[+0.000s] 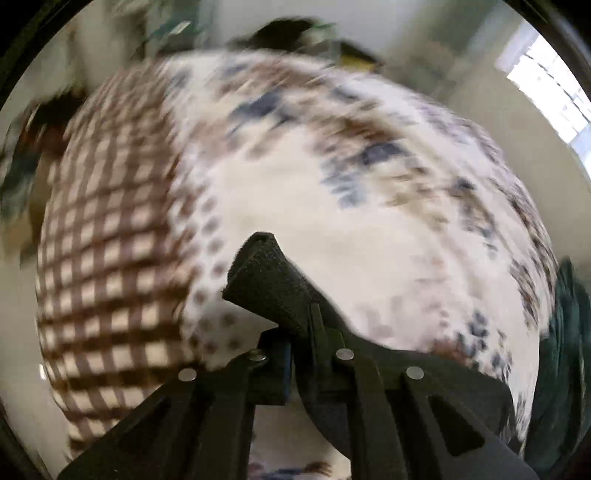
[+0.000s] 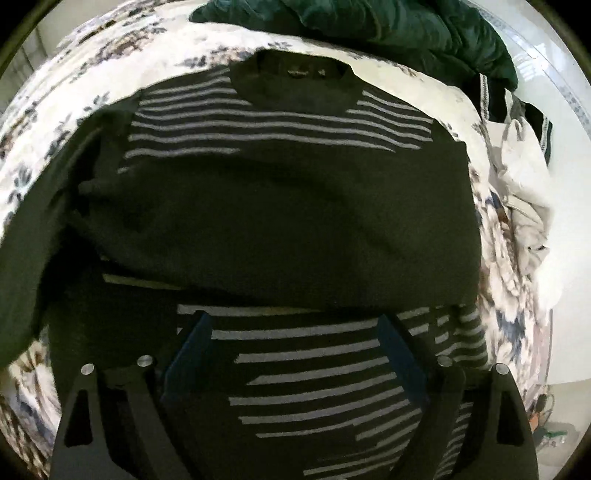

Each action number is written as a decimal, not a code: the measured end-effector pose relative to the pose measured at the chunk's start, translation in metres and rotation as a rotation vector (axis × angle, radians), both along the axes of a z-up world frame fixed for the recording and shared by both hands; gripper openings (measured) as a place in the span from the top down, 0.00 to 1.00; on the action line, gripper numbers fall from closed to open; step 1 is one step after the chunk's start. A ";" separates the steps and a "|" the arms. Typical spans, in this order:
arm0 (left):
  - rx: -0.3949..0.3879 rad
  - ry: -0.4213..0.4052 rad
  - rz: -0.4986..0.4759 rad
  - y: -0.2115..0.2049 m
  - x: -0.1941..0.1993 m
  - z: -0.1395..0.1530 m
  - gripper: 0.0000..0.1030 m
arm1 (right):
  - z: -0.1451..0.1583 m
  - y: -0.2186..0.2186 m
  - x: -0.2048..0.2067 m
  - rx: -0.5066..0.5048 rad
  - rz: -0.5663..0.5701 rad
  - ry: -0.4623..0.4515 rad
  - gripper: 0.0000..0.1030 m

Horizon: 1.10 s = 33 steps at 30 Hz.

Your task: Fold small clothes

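Left wrist view first: it's pretty motion-blurred, but the left claw [image 1: 264, 258] is clearly pressed together, pointing down at a steep angle over the bed. The black fingers [image 1: 280, 291] are closed flat against each other and no cloth shows between them. Under it is the floral bedspread [image 1: 369, 229], white with blue and brown blotches, and to the left of that a brown-and-cream checked cover [image 1: 107, 236]. A sliver of dark green fabric [image 1: 565, 350] shows at the right edge, and there's a bright window [image 1: 546, 85] far right. The sweater doesn't show up in this view at all.

Right wrist view is much sharper. The right claw [image 2: 295, 332] is spread wide and aimed almost straight down, with its two fingers [image 2: 195, 343] standing either side of the striped near part of the sweater. The pads aren't pressing on anything; the knit just lies flat beneath the gap. The black sweater with grey stripes [image 2: 280, 206] is spread on the bed, collar at the far end with a small label showing, and a plain black layer is folded across its middle. A sleeve [image 2: 26, 251] trails off to the near left. Beyond the collar sits a heap of dark green fabric [image 2: 388, 33], and on the right is a rumpled pile of white clothes [image 2: 517, 177] near the bed's edge. No containers are anywhere in either view.
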<state>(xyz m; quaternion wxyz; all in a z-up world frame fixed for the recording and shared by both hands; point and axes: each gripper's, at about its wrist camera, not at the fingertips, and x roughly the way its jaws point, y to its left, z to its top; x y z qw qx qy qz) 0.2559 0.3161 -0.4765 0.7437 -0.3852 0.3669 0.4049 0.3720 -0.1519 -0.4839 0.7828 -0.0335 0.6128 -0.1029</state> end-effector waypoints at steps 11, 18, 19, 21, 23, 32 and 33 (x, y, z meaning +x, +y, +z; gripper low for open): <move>0.330 -0.108 -0.629 -0.210 0.108 0.125 0.95 | -0.002 -0.098 -0.014 0.209 -0.149 0.029 0.10; 0.248 -0.114 -1.066 -0.434 0.164 0.102 0.95 | -0.007 -0.226 -0.039 0.235 -0.301 0.050 0.10; 0.246 -0.102 -1.121 -0.464 0.167 0.092 0.95 | -0.008 -0.246 -0.043 0.233 -0.323 0.048 0.10; 0.226 -0.070 -1.216 -0.516 0.171 0.071 0.95 | -0.010 -0.277 -0.050 0.228 -0.352 0.046 0.10; 0.207 -0.034 -1.278 -0.552 0.176 0.053 0.92 | -0.014 -0.303 -0.055 0.235 -0.371 0.053 0.10; 0.116 0.034 -1.373 -0.572 0.165 0.031 0.11 | -0.002 -0.367 -0.068 0.414 -0.352 -0.007 0.10; 0.127 0.042 -1.340 -0.560 0.164 0.033 0.11 | 0.005 -0.372 -0.066 0.468 -0.347 -0.027 0.10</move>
